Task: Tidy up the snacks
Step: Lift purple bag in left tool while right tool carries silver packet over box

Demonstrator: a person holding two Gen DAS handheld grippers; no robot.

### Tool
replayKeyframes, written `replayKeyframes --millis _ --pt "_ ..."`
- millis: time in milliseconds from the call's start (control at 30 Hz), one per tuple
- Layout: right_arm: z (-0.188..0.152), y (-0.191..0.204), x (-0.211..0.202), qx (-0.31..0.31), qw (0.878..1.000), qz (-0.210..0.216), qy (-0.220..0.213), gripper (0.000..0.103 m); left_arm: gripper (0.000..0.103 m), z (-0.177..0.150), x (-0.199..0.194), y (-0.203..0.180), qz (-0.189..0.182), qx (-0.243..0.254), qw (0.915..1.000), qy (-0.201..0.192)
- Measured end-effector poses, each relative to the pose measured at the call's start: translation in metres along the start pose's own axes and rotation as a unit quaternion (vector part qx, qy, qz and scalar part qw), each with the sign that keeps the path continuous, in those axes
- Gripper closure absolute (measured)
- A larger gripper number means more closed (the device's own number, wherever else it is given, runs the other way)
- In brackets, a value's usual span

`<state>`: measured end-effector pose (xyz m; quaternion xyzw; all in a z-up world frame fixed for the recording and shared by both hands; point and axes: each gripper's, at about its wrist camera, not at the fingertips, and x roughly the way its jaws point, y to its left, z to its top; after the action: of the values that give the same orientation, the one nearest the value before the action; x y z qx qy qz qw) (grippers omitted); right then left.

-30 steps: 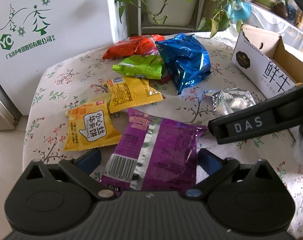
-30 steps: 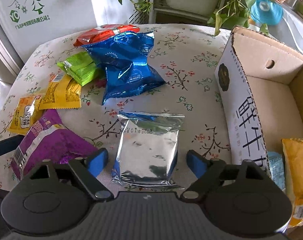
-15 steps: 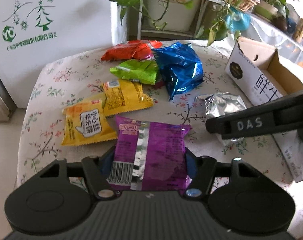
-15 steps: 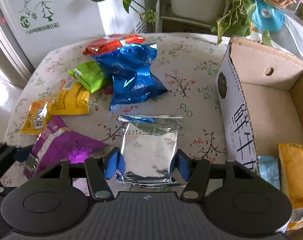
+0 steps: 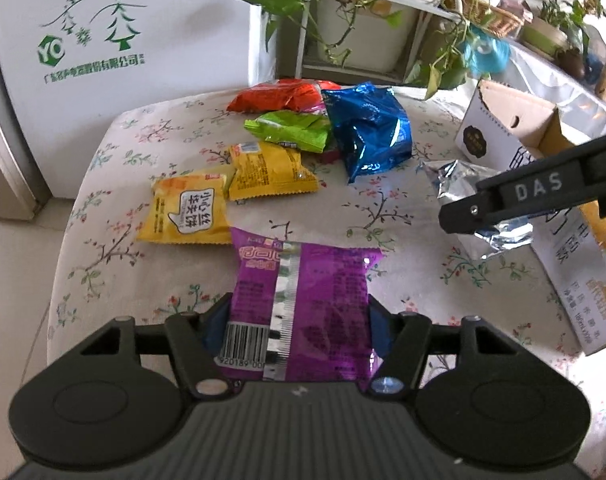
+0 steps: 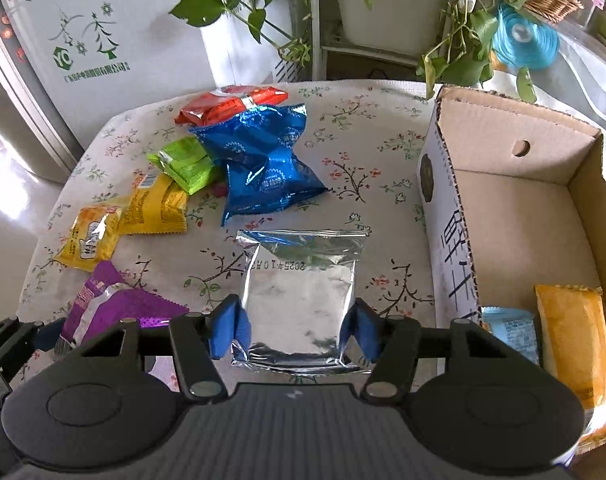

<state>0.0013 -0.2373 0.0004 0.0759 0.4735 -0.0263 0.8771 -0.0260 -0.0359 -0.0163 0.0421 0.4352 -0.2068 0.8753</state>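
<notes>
Gripping two packets, one per gripper, for the open cardboard box.
Left gripper clamps purple foil packet; right gripper pinches silver foil pouch; lift clear of box wall before release.

Purple packet: near end hidden between jaws. Silver packet: partly hidden behind right gripper. Box: cut off right of jaws.
</notes>
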Motion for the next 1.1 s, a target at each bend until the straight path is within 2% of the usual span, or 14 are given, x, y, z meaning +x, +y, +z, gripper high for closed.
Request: replayKeyframes --millis 433,700,1100 --pt "0.002 -0.009 -0.033 0.008 0.999 0.028 -0.041 0.037 0.038 -0.02 -0.032 0.018 0.002 -0.089 0.9961 -0.004" --pt "0.005 -0.017 -0.057 0.009 0.997 0.04 -0.071 0.037 0.038 -0.014 -0.049 0.003 -0.006 -0.088 0.9959 -0.019" --pt "0.008 -0.062 -0.119 0.046 0.986 0.049 -0.151 0.037 0.038 0.03 -0.079 -0.05 -0.055 -0.055 0.9946 -0.069"
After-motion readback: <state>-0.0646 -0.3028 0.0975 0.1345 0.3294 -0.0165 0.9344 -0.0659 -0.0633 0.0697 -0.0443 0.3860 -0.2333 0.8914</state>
